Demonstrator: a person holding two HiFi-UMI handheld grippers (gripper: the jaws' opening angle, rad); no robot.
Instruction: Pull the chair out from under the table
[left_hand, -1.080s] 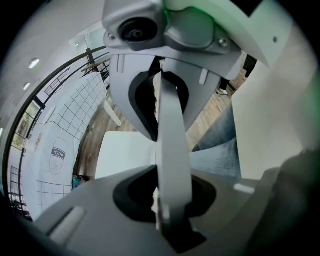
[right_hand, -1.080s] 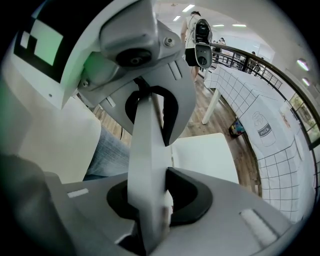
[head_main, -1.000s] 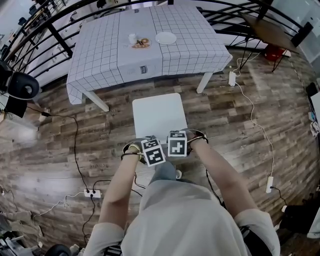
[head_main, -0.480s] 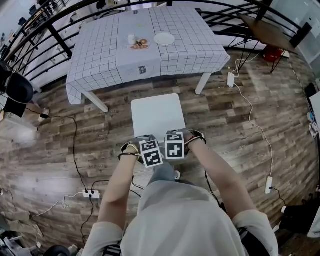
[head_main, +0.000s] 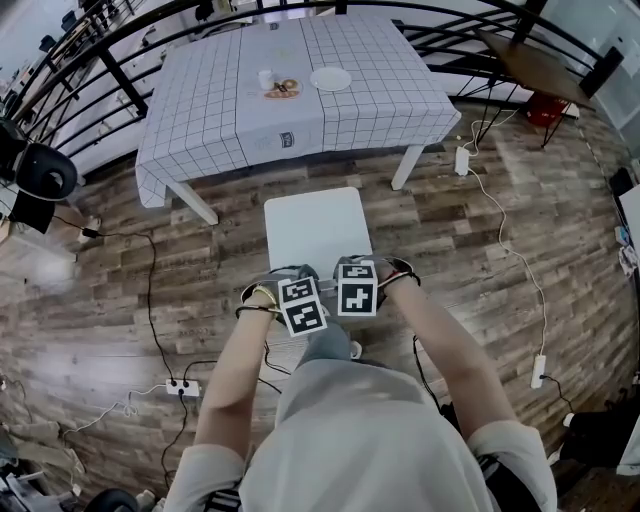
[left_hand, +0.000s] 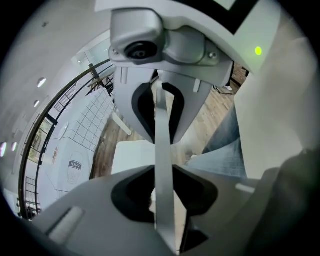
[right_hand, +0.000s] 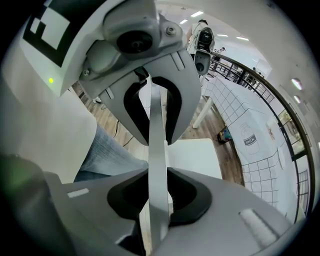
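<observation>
The white chair stands on the wood floor, out from the table with the checked cloth. Both grippers point down at the top of its thin backrest, which runs edge-on between their jaws. My left gripper has just been opening; dark gaps show on either side of the backrest, so it stands open around it. My right gripper is shut on the same backrest. The seat lies on the far side of the backrest, the person's jeans on the near side.
On the table sit a white plate, a cup and a small dish of food. Cables and power strips lie on the floor at both sides. A black railing curves behind the table.
</observation>
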